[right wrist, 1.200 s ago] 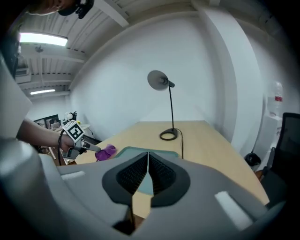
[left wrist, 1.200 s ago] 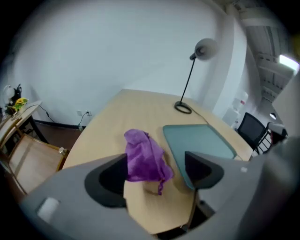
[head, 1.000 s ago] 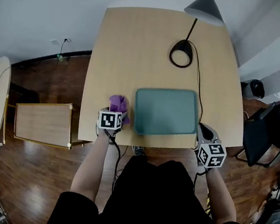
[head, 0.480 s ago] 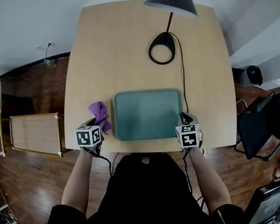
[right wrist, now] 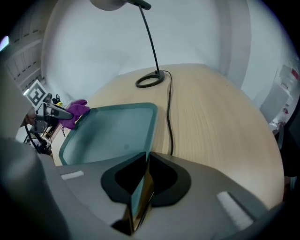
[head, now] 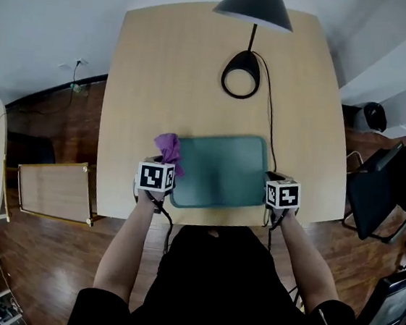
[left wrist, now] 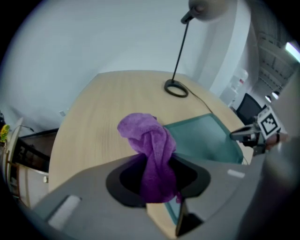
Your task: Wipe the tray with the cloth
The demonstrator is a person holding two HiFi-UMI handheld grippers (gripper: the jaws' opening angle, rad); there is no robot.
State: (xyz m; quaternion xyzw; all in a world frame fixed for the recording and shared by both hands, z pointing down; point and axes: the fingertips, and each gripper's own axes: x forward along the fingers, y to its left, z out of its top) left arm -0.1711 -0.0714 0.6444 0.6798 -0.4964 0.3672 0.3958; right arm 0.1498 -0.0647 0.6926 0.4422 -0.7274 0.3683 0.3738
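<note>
Since the left gripper (head: 163, 165) stood wide open beside the cloth (head: 168, 147) a second ago, its jaws have clenched on the purple fabric. In the left gripper view the cloth (left wrist: 149, 150) is pinched between them and stands up in a bunch above the table (head: 161, 80). It hangs just left of the tray (head: 220, 169), at the near left corner, and is not yet on the tray's surface.

The right gripper (head: 275, 181) has come in from off the near table edge. It now sits at the tray's near right corner, and the right gripper view shows its jaws (right wrist: 140, 187) closed on the teal rim.

Judgement: pick-up is complete and the tray is steadied, so wiping can begin. No stroke is made yet.

Surroundings: a lamp (head: 254, 4) stands at the far side, its ring base (head: 240, 82) well apart from the tray. Its cable (head: 269, 125) runs along the table just beside the tray's right edge, towards the right gripper. The tray itself carries nothing. The cable is the one likely snag, should the tray shift right during wiping.
</note>
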